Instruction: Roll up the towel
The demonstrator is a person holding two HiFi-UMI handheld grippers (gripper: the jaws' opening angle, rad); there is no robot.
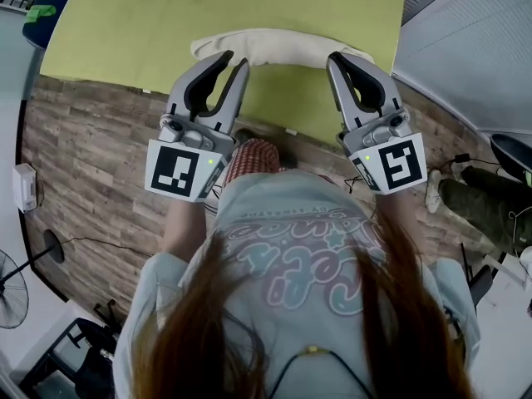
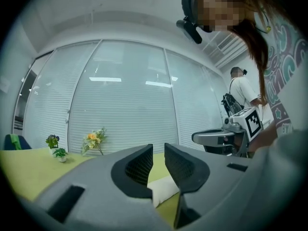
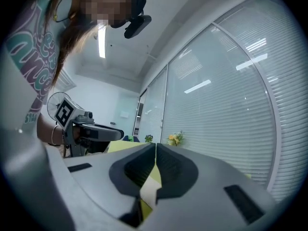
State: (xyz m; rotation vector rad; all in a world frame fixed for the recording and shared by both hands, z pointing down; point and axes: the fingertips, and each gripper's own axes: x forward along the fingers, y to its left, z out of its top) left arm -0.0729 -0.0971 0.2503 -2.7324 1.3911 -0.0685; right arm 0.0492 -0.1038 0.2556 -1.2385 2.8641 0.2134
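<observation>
A cream towel (image 1: 274, 46) lies rolled into a long bundle across the yellow-green table (image 1: 125, 32), near its front edge. Both grippers hover level just in front of it, touching nothing. My left gripper (image 1: 235, 60) points at the roll's left end with a narrow gap between its jaws and nothing in that gap; in the left gripper view (image 2: 159, 150) the towel (image 2: 163, 189) shows below the jaws. My right gripper (image 1: 337, 58) stands by the roll's right end, its jaws pressed together and empty (image 3: 155, 146).
Small potted plants (image 2: 57, 150) and a flower bunch (image 2: 94, 141) stand at the table's far side, before a glass wall with blinds. Wood-pattern floor surrounds the table. A fan (image 1: 12, 289) is at the lower left, and another person's legs (image 1: 478, 202) are at the right.
</observation>
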